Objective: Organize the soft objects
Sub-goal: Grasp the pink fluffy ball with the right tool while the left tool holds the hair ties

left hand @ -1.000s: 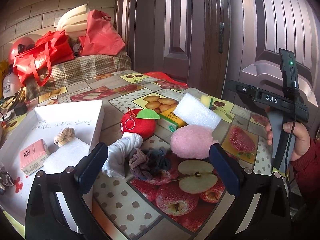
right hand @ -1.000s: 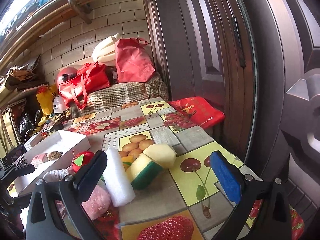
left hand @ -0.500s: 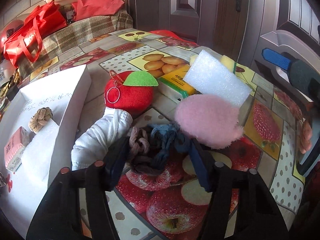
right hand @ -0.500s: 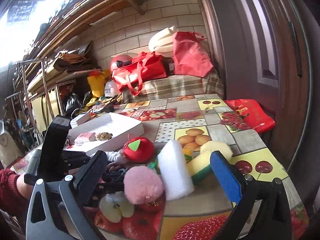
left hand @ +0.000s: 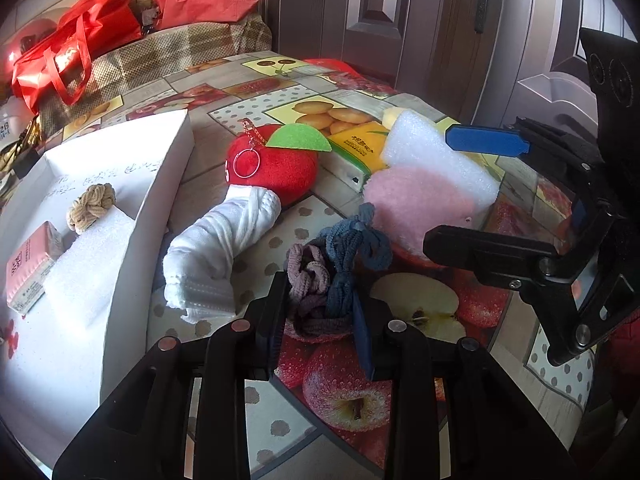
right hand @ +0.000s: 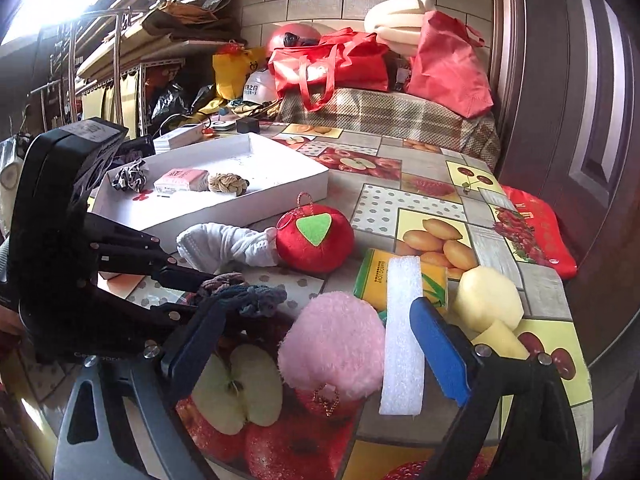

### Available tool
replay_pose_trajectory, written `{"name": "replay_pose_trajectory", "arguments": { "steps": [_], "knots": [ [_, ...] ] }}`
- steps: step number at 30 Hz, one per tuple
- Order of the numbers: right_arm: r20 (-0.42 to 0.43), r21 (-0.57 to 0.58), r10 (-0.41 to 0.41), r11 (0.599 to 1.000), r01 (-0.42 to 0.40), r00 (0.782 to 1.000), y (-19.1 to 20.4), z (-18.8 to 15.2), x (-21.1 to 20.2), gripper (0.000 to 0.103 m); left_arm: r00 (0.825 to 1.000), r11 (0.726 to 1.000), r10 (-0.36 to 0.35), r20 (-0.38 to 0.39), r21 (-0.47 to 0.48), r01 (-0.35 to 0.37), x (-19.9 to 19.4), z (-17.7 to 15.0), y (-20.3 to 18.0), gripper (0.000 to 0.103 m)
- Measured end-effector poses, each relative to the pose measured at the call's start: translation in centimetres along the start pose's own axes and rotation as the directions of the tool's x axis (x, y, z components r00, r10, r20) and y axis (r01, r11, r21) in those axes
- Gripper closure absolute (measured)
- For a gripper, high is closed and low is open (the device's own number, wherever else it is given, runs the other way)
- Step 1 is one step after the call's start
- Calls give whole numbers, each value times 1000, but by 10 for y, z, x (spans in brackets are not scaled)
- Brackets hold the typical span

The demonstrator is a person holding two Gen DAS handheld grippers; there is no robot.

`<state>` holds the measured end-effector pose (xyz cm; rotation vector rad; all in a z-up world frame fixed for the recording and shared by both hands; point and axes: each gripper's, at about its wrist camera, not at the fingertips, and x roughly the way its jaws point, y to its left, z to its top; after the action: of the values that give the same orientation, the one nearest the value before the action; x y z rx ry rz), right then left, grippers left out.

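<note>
A tangle of mauve and blue hair ties [left hand: 332, 264] lies on the fruit-print tablecloth. My left gripper [left hand: 320, 292] is closing on it and both pads press its sides. A pink pom-pom [right hand: 332, 344] and a white foam strip [right hand: 402, 332] sit between the fingers of my right gripper [right hand: 320, 320], whose jaws are closing; the pads stand apart from both. Behind them are a red plush apple [left hand: 276, 164] and a rolled white cloth [left hand: 216, 248]. The white box [left hand: 168, 184] at the left holds a beige knot ball [left hand: 91, 206], a pink tissue pack [left hand: 30, 264] and a white foam block [left hand: 88, 264].
A yellow-green tissue pack [right hand: 384, 276] and a yellow sponge [right hand: 488, 304] lie right of the pom-pom. Red bags [right hand: 332, 64] sit on a plaid-covered bench at the far end. A dark door [left hand: 380, 20] stands close behind the table's right edge.
My left gripper has come down over the hair ties and closed from wide open onto them. My right gripper has swung left over the pom-pom and foam strip, and its jaws have narrowed.
</note>
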<state>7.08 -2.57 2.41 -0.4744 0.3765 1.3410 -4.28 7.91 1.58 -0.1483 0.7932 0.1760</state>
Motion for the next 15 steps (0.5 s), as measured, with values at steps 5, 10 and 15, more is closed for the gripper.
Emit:
{"name": "replay_pose_trajectory", "arguments": {
  "steps": [5, 10, 15],
  "knots": [
    [60, -29, 60, 998, -59, 996, 9, -1, -12, 39, 998, 999, 27, 61, -32, -25, -13, -3, 5, 74],
    [-28, -7, 15, 1000, -15, 1000, 4, 0, 6, 39, 991, 998, 53, 121, -51, -47, -25, -4, 8, 74],
    [-121, -51, -74, 996, 68, 990, 6, -1, 24, 37, 989, 998, 52, 136, -53, -45, -27, -4, 10, 74]
  ]
}}
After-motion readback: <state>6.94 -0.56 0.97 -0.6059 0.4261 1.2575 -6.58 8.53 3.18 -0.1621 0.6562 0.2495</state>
